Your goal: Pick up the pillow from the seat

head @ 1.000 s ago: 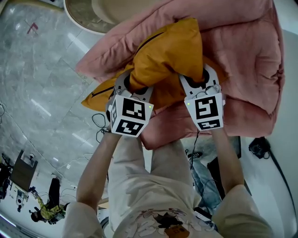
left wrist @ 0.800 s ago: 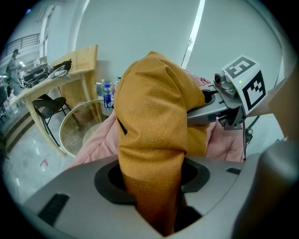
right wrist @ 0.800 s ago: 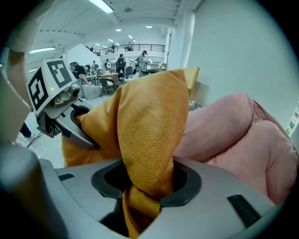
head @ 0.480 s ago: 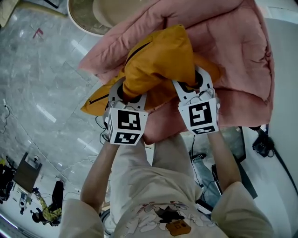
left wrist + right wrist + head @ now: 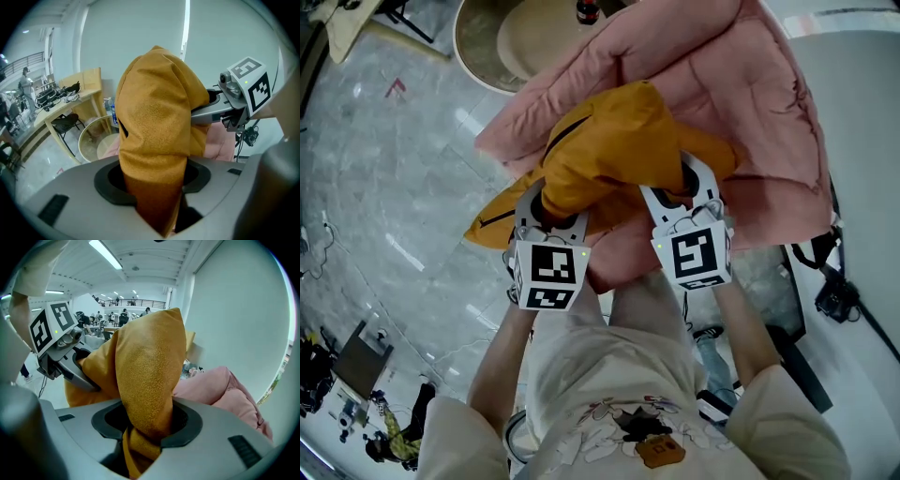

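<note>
An orange pillow [image 5: 614, 150] with a black zipper hangs bunched between both grippers, lifted above the pink padded seat [image 5: 741, 84]. My left gripper [image 5: 551, 208] is shut on the pillow's left fold, which fills the left gripper view as orange fabric [image 5: 154, 136] pinched in the jaws. On the right fold my right gripper [image 5: 680, 192] is shut as well; the squeezed fabric [image 5: 147, 380] shows in the right gripper view. A loose corner droops toward the floor at the left. Each gripper appears in the other's view, the right gripper [image 5: 206, 110] and the left gripper [image 5: 79, 369].
A round beige table [image 5: 502, 42] with a bottle stands beyond the seat. Grey marble floor [image 5: 384, 169] lies to the left, with cables and equipment [image 5: 337, 361] at the lower left. A wooden desk and chair [image 5: 65, 112] stand further off. The person's legs are below the grippers.
Both grippers, still holding the pillow, have drawn back toward the person and slightly left, lifting the pillow further off the pink seat. The grips are unchanged.
</note>
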Motion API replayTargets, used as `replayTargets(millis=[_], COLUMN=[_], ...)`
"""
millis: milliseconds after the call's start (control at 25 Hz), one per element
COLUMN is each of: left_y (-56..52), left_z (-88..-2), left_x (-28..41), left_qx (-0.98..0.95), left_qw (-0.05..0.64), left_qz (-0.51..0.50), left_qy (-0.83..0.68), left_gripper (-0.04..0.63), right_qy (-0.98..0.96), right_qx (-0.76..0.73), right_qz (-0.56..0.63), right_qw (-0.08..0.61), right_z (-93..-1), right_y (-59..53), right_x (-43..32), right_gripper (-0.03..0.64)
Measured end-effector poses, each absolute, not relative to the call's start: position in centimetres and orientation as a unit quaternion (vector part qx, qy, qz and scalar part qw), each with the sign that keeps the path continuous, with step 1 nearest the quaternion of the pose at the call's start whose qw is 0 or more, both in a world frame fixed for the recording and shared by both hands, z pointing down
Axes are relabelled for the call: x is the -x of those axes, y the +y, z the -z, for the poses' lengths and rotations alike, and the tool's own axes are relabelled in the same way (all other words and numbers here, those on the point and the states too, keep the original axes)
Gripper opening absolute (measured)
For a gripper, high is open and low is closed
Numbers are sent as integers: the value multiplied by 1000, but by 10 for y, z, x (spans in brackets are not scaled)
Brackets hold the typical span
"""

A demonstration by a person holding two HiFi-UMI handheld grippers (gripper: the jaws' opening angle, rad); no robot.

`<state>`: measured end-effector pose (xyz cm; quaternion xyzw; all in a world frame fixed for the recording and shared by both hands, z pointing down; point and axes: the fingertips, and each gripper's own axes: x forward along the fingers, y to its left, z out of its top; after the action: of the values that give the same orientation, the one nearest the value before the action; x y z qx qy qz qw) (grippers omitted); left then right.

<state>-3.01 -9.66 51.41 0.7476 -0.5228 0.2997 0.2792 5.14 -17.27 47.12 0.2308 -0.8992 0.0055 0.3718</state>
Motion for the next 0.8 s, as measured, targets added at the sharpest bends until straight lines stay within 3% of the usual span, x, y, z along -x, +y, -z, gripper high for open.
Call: replayTargets(millis=[800], left_y=[-54], left_z=[-353], left_x=[-8], left_qx=[-753], left_qw=[178], left_qz=[-325], left_qy=[-544], left_gripper=[247], right_qy=[-916], right_qx=[-281], right_qz=[17], right_qw=[287], right_z=[-317], right_y=[-119], right_x=[-103], right_gripper=[201])
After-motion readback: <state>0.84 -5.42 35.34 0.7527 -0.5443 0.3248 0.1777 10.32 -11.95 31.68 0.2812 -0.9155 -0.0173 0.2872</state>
